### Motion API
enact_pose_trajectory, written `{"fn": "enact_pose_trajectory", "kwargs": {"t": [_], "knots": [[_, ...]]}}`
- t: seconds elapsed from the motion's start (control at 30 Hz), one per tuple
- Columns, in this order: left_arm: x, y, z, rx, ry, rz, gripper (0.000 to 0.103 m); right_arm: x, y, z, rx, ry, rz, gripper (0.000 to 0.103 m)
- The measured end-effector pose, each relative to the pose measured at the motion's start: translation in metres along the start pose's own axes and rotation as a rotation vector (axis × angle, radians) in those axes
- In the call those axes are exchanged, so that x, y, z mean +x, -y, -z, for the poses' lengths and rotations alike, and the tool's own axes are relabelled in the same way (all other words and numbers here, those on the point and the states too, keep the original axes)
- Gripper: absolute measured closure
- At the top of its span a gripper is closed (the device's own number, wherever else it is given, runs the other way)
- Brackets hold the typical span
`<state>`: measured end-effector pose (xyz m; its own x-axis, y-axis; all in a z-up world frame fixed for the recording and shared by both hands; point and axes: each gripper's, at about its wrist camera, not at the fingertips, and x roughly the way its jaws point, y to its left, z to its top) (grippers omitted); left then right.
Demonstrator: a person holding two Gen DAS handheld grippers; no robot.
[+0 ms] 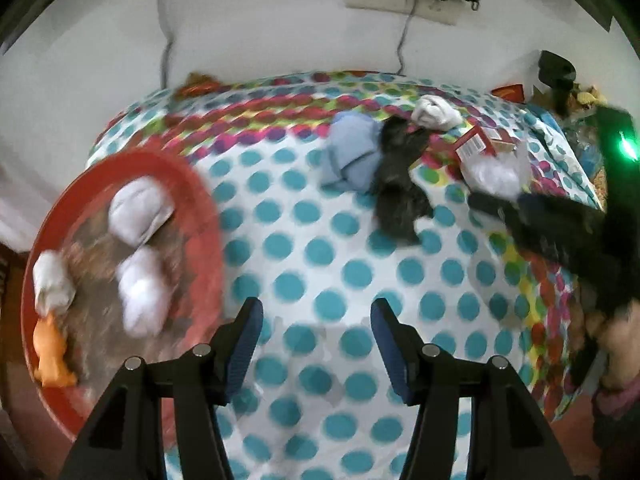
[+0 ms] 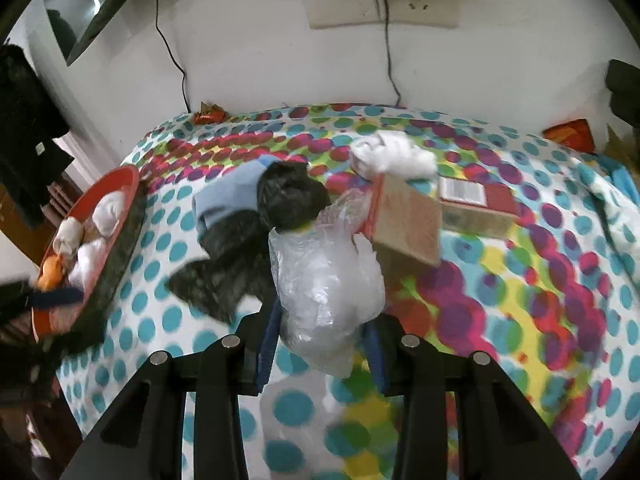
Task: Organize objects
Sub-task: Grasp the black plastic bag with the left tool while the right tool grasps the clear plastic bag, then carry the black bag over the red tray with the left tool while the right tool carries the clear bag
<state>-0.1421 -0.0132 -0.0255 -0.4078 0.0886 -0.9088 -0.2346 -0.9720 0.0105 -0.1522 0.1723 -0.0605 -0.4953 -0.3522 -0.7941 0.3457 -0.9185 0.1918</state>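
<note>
Surface: bed with a dotted sheet (image 2: 500, 288), teal spots near, multicoloured bands toward a white wall (image 2: 260, 60) carrying a socket plate (image 2: 360, 8) and cables.

Red basin (image 1: 192, 184) at the bed's left edge, holding white bundles and an orange item.

Clear plastic bag (image 2: 324, 292): mid-bed, long axis running from the camera toward the wall, far end against a brown box (image 2: 408, 220).

Right gripper (image 2: 320, 344): jaws closed on the bag.

Left gripper (image 1: 316, 344): jaws apart, nothing between them.
</note>
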Motion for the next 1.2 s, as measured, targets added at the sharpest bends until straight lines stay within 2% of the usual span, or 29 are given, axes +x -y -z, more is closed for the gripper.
{"fn": "enact_pose_trajectory", "kwargs": {"t": [0.13,0.2,0.27,0.4,0.5,0.6,0.73,0.93,1.07,1.2], "knots": [[0.017,0.022,-0.027,0.055,0.016,0.041,0.045,-0.014,0.01,0.014,-0.008,0.011,0.001,0.067],[0.027,0.03,-0.037,0.075,0.009,0.092,0.045,-0.018,0.017,0.02,0.006,0.012,-0.021,0.067],[0.039,0.035,-0.048,0.066,-0.012,0.086,0.045,-0.021,0.022,0.023,0.022,0.016,-0.035,0.067],[0.051,0.05,-0.065,0.118,-0.015,0.119,0.045,-0.02,0.028,0.027,0.048,0.014,-0.069,0.067],[0.05,0.056,-0.076,0.135,0.005,0.206,0.045,-0.019,0.031,0.031,0.055,0.013,-0.084,0.066],[0.049,0.06,-0.087,0.164,0.041,0.23,0.045,-0.017,0.033,0.035,0.066,0.015,-0.102,0.066],[0.062,0.059,-0.102,0.173,0.008,0.282,0.045,-0.016,0.034,0.036,0.051,0.019,-0.1,0.066],[0.086,0.072,-0.109,0.252,-0.036,0.224,0.045,-0.012,0.039,0.04,0.07,0.009,-0.131,0.066],[0.102,0.072,-0.113,0.239,-0.066,0.213,0.045,-0.01,0.038,0.039,0.058,0.011,-0.129,0.066],[0.105,0.074,-0.113,0.244,-0.063,0.209,0.045,-0.011,0.036,0.036,0.035,0.023,-0.112,0.066]]}}
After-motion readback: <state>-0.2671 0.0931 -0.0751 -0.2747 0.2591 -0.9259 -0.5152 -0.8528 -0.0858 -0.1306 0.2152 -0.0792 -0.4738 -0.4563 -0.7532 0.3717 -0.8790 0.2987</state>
